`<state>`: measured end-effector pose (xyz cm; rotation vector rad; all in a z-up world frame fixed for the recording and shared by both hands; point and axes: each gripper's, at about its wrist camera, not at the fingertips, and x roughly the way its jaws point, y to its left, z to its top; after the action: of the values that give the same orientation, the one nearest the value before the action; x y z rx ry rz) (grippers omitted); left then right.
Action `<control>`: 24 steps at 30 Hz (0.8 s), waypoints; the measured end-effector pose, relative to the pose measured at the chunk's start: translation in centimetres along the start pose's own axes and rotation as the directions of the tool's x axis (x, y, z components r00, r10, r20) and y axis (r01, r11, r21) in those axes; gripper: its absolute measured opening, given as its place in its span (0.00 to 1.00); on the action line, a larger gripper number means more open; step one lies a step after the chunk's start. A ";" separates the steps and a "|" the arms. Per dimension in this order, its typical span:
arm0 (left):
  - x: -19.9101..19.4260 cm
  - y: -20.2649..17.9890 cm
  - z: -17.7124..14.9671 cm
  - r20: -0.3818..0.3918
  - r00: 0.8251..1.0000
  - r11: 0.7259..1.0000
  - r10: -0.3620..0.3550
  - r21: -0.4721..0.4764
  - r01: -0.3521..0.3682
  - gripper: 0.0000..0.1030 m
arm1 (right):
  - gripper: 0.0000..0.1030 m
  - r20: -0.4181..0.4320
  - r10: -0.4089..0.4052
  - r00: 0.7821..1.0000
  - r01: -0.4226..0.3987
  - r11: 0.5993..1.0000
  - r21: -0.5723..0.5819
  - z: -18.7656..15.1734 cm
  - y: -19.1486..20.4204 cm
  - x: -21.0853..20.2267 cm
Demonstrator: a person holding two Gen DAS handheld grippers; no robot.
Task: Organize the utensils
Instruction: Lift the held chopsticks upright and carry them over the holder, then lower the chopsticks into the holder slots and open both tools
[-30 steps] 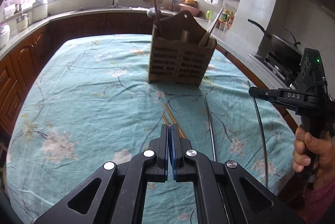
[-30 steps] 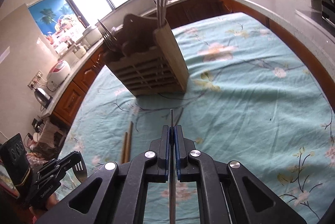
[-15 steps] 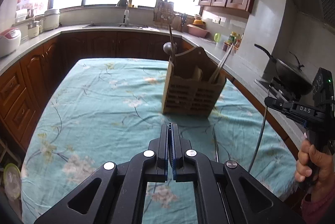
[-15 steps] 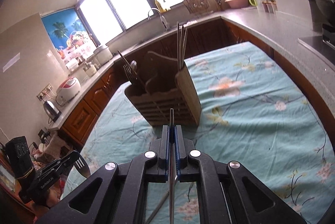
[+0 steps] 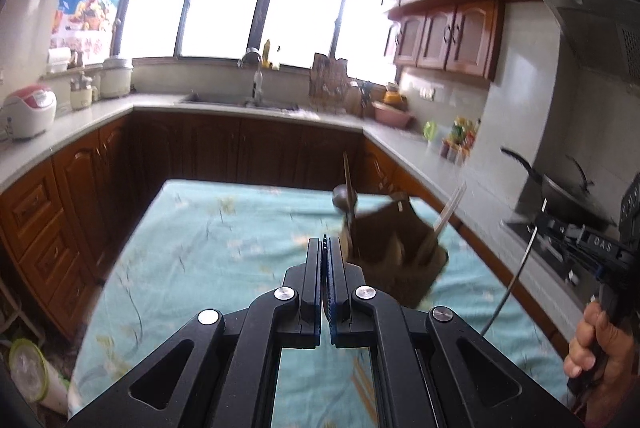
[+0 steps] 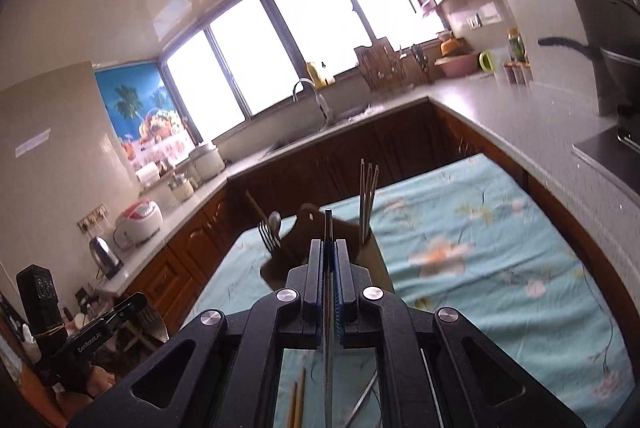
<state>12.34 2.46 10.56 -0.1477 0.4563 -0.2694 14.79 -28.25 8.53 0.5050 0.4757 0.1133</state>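
Between the pinched jaws of the right gripper a thin metal chopstick is clamped, to be tipped upright and lowered gently into the wooden holder on the table's cloth, beside its metal mates, while the left gripper is kept shut, empty.

Left wrist cam: rides behind left gripper, faces fwd and slightly down over teal-clothed table toward windows. Right wrist cam: same mount behind right gripper, angled leftward across table. Both share wooden utensil holder, sink counter, windows. Each catches the other gripper at frame edge.
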 end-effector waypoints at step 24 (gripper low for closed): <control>12.1 -3.7 2.9 0.133 0.980 0.989 0.146 0.015 -0.149 0.00 | 0.04 0.304 -0.044 0.952 0.067 0.996 -0.066 7.2 1.0 6.3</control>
<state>23.25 -4.33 8.89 -0.1062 0.3312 -0.1187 23.67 -29.17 11.98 0.4252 0.1840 -0.0016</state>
